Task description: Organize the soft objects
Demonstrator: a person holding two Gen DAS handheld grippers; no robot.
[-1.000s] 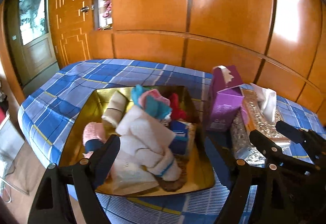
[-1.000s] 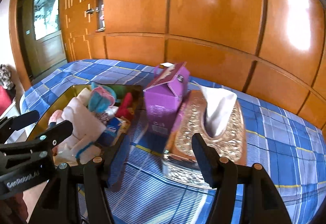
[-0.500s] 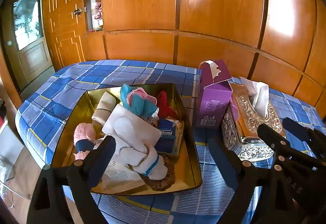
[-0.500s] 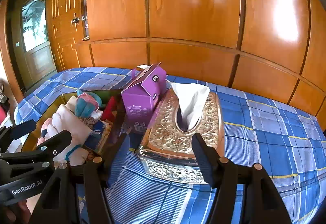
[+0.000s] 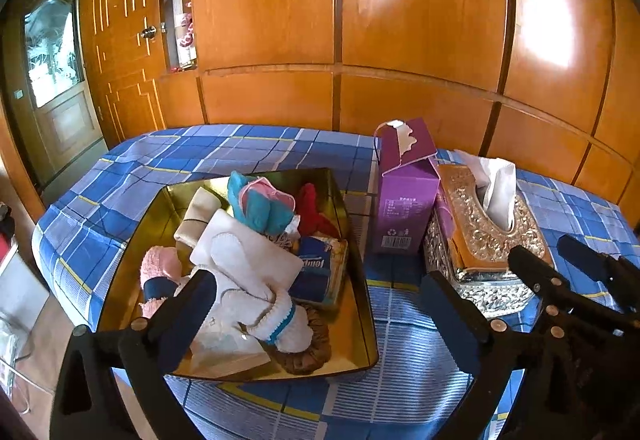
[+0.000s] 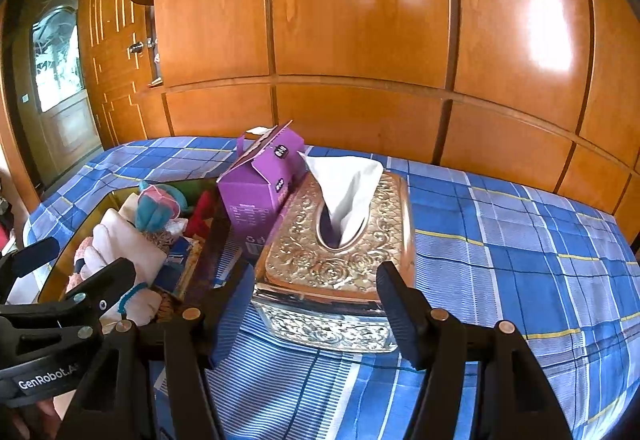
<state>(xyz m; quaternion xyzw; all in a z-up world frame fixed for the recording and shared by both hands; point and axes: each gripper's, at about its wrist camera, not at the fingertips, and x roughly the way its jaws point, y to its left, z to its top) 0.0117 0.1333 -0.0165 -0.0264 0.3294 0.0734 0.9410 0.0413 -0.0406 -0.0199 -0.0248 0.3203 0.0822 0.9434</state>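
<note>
The left tool (image 5: 316, 304) was released, its fingers spread wide and holding nothing, hovering over the near edge of the gold tray (image 5: 360, 304). The right tool (image 6: 308, 300) was likewise released and empty, poised just in front of the ornate tissue box (image 6: 336, 260).

The soft things lay heaped in the tray, directly ahead of the left tool and off to the left of the right one. Nearest the left tool's left finger was a white sock with a blue band (image 5: 276, 324), draped over a brown scrunchie-like piece (image 5: 308, 356). A folded white cloth (image 5: 248, 256) sat beyond it, with a pink fuzzy sock (image 5: 160, 268) farther left, a teal and pink bundle (image 5: 260, 203) and a red item (image 5: 312, 215) toward the far side, and a blue tissue pack (image 5: 320, 272) ahead to the right.

These looked light and limp; they would likely sag, stretch or drag neighbours along if pinched at an edge. A grip across a thick folded or rolled part, such as the white sock's banded cuff, seemed the safest hold. The tissue pack's wrapper looked slick, so it would want a hold across its flat middle.

A purple carton (image 5: 404, 199) stood to the right of the tray, touching the tissue box, all on the blue checked tabletop (image 6: 520, 240).
</note>
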